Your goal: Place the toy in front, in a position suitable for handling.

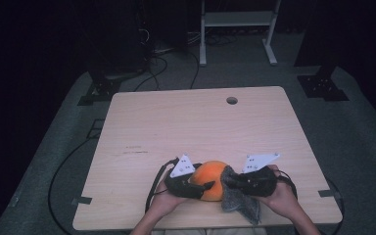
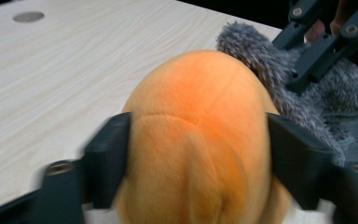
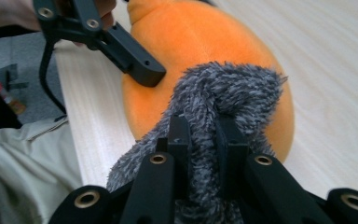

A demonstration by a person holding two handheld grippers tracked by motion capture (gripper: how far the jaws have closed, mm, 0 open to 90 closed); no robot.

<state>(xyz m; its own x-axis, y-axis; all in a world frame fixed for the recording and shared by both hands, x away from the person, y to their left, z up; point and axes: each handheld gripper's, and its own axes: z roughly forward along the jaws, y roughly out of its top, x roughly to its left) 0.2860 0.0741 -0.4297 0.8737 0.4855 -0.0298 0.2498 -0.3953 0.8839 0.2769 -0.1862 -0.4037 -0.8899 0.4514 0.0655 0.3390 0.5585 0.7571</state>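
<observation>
Near the table's front edge, seen from the high view, an orange plush toy sits between the left gripper and the right gripper, with a grey fuzzy cloth draped under and beside the right one.

Along the left gripper's own view, the orange plush toy bulges between both black jaws, their pads pressed to its flanks; the grey fuzzy cloth lies just beyond, to the upper right, pinched by the other gripper.

From the right gripper view, the jaws stand nearly together, clamped on a fold of the grey fuzzy cloth, the orange plush toy directly ahead, touching it.
</observation>
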